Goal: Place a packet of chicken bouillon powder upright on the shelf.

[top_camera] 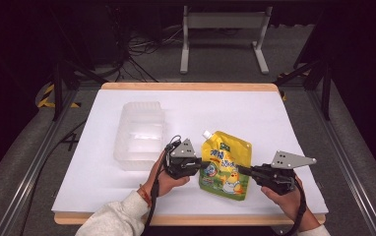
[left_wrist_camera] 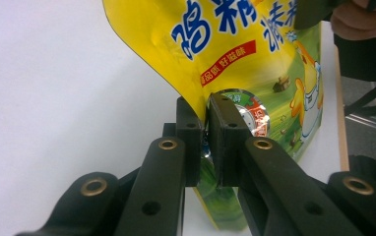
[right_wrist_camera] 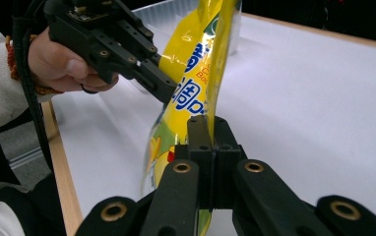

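Yellow pouch (top_camera: 225, 164) hangs between your two hand-held grippers above the bench (top_camera: 284, 123): left hand-held gripper (top_camera: 202, 165) pinches one edge, right hand-held gripper (top_camera: 242, 170) the opposite; tub (top_camera: 139, 135) lies left.

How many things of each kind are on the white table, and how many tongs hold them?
Yellow pouch: 1, pinched at both side edges
Clear tub: 1, standing apart to the pouch's left
Tongs: 2, left tongs and right tongs, both shut on the pouch
Total: 4
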The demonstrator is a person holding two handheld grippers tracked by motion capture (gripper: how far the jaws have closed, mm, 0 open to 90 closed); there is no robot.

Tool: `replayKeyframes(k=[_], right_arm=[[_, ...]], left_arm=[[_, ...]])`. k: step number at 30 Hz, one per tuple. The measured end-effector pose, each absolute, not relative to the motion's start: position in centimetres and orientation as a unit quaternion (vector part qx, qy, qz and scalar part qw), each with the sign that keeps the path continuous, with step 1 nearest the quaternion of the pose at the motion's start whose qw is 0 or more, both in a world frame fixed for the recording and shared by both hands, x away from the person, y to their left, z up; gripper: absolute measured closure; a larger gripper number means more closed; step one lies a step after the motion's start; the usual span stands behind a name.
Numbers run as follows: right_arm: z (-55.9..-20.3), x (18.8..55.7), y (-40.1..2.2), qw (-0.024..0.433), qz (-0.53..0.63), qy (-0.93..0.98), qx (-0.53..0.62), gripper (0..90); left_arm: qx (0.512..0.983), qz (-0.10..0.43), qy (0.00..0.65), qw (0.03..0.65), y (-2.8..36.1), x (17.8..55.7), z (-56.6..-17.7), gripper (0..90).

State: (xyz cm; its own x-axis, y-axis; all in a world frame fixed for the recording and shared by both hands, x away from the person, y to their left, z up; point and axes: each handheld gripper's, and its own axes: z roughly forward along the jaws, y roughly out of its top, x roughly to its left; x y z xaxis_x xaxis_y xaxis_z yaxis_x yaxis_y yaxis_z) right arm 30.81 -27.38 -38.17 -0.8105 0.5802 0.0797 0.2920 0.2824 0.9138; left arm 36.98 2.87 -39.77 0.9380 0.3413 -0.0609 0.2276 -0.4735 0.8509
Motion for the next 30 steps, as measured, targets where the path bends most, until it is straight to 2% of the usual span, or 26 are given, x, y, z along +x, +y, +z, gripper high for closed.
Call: replayKeyframes(k=[14, 22, 30], right_arm=[[-35.4, 30.6, -23.7, 0.164, 0.55, 0.788, 0.222, 90.0], [-33.8, 32.0, -20.2, 0.193, 0.557, 0.785, 0.194, 90.0], [-32.8, 33.9, -16.7, 0.196, 0.558, 0.787, 0.175, 90.0]], left_arm=[[0.842, 0.132, 0.172, 0.495, 6.0, 36.7, -36.4, 86.9], [0.827, 0.179, 0.19, 0.497, 8.8, 37.1, -34.6, 87.3], [0.812, 0.204, 0.216, 0.503, 11.9, 38.0, -33.8, 87.6]])
